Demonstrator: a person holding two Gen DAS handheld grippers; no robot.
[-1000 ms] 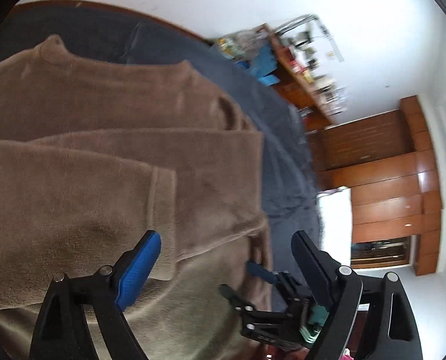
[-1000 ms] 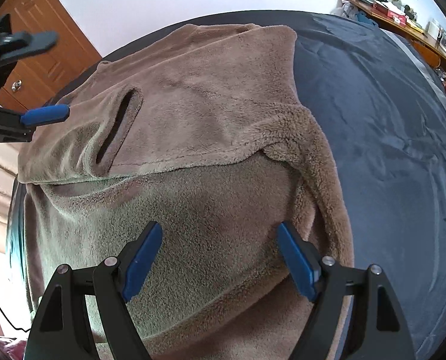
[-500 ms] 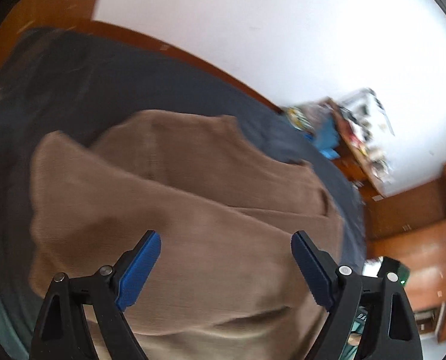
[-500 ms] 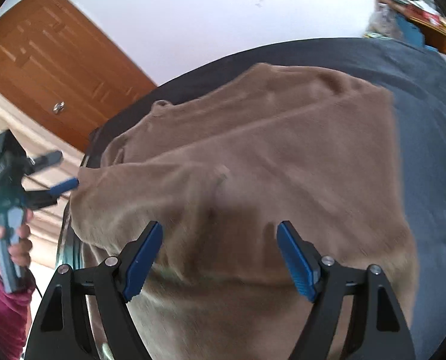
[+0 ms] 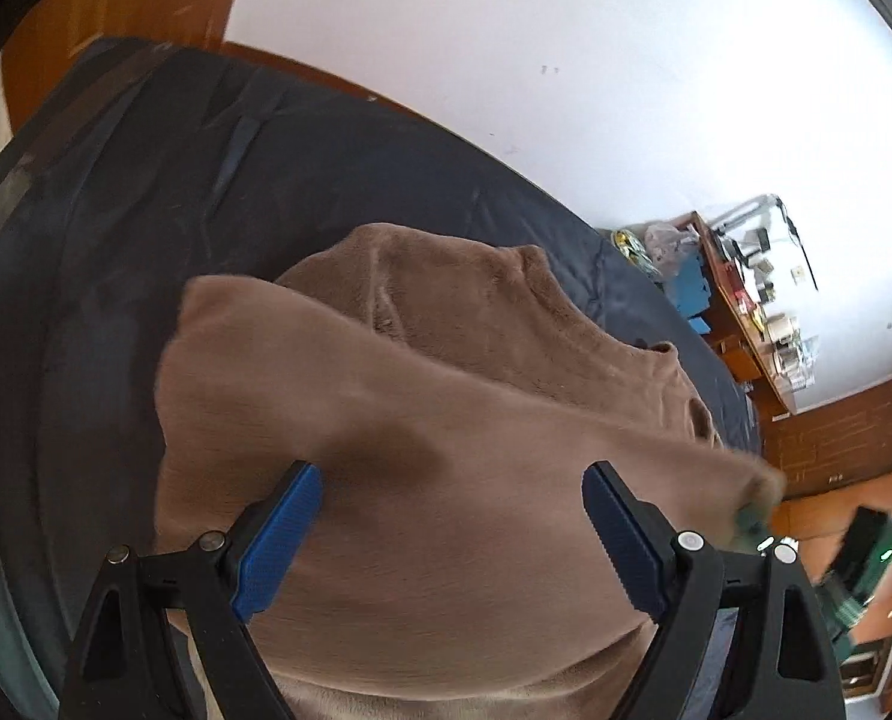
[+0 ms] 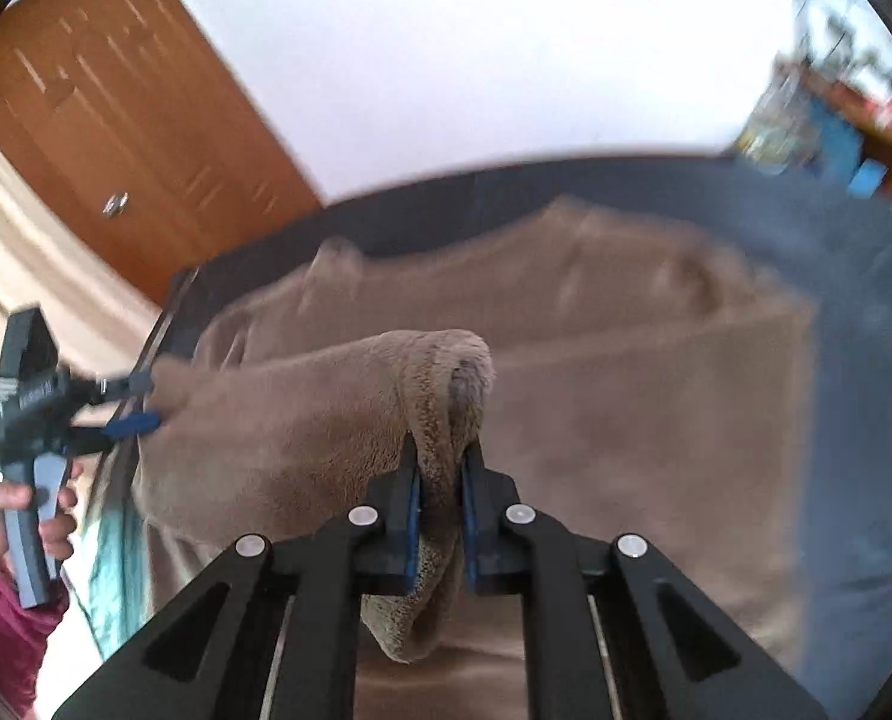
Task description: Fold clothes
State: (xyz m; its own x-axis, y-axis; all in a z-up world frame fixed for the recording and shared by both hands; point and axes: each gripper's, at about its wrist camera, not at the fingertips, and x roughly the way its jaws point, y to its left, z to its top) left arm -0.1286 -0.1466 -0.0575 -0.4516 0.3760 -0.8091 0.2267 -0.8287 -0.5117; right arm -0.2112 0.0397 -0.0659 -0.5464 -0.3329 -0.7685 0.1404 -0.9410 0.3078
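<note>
Above the bed point(image 5: 146, 192), the brown garment point(image 6: 565, 420) is being pinched by the right tool point(image 6: 440, 480), just closed; the left tool point(image 5: 451, 534) is gaping unladen, so sagging is being risked.

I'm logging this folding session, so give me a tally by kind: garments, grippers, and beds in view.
Brown fleece garment: 1
Grippers: 2, the right gripper shut on a garment fold, the left gripper open
Dark-covered bed: 1
Total: 4
</note>
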